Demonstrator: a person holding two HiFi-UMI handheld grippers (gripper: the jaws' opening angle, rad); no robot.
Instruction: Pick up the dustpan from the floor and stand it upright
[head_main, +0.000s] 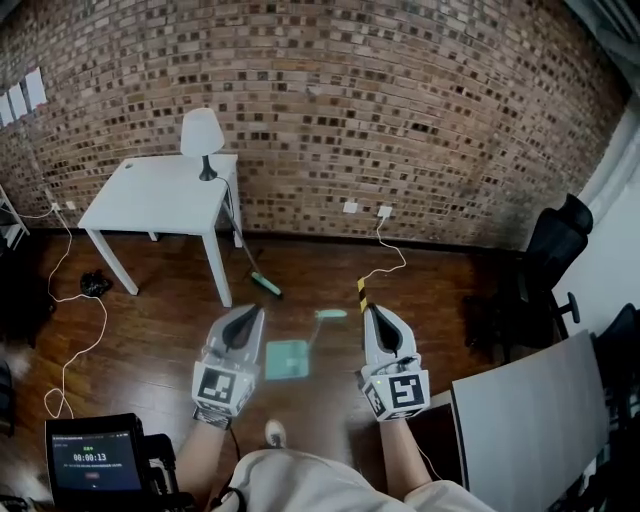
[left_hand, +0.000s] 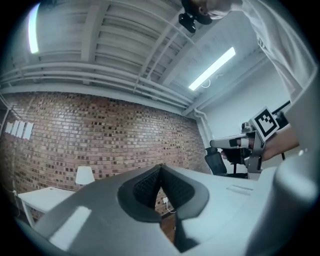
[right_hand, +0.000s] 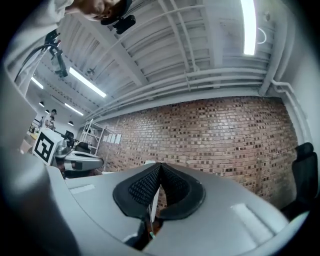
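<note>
Dustpan (head_main: 287, 358) lies flat on the wooden floor (head_main: 150, 330) in the head view, teal, its handle pointing to one o'clock. Left gripper (head_main: 255, 312) hangs at eleven o'clock of it, right gripper (head_main: 368, 310) at two o'clock, neither touching it.

Left gripper view: jaws pressed together, empty, brick wall (left_hand: 100, 135) ahead.

Right gripper view: jaws together too, gripping nothing.

A white table (head_main: 160, 195) stands against the brick wall (head_main: 400, 100), with a white lamp (head_main: 203, 140) on its back edge. A black office chair (head_main: 548, 268) sits at right. A white cable (head_main: 88, 345) loops across the wooden floor (head_main: 160, 330).
</note>
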